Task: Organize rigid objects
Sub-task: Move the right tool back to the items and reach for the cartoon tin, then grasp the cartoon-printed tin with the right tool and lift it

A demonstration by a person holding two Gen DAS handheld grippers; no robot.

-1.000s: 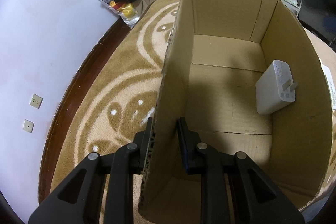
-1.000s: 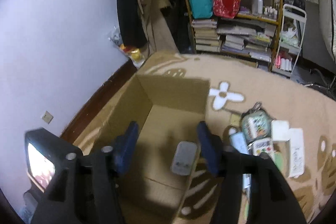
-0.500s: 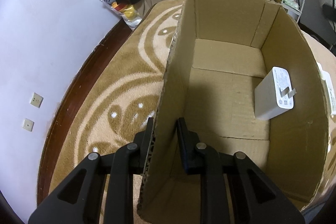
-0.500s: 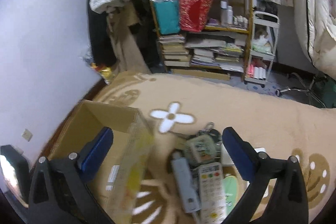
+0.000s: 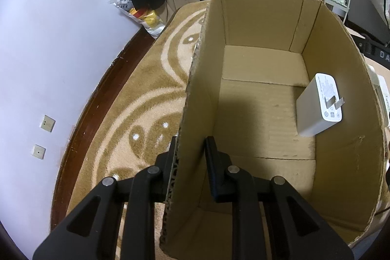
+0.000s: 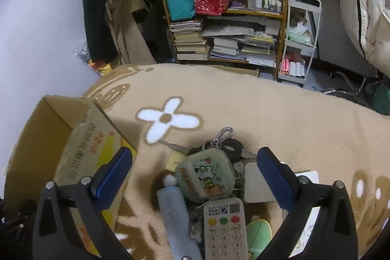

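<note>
Left gripper [image 5: 191, 155]: we pinch the box [image 5: 263, 113] wall; a charger [image 5: 319, 106] lies inside.
Right gripper [image 6: 195, 172]: we hold it wide open, empty, above the remote [image 6: 223, 228] and pouch [image 6: 206, 177].

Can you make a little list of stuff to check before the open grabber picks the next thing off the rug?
1. Right gripper open wide enough: ok.
2. Right gripper empty: ok.
3. Left gripper clamped on the cardboard box wall: ok.
4. Room in the box: ok, only a white charger lies inside.
5. Cartoon pouch between the fingers: ok, but its keys are attached.
6. Remote free to lift: cannot tell, it overlaps the pile.
</note>
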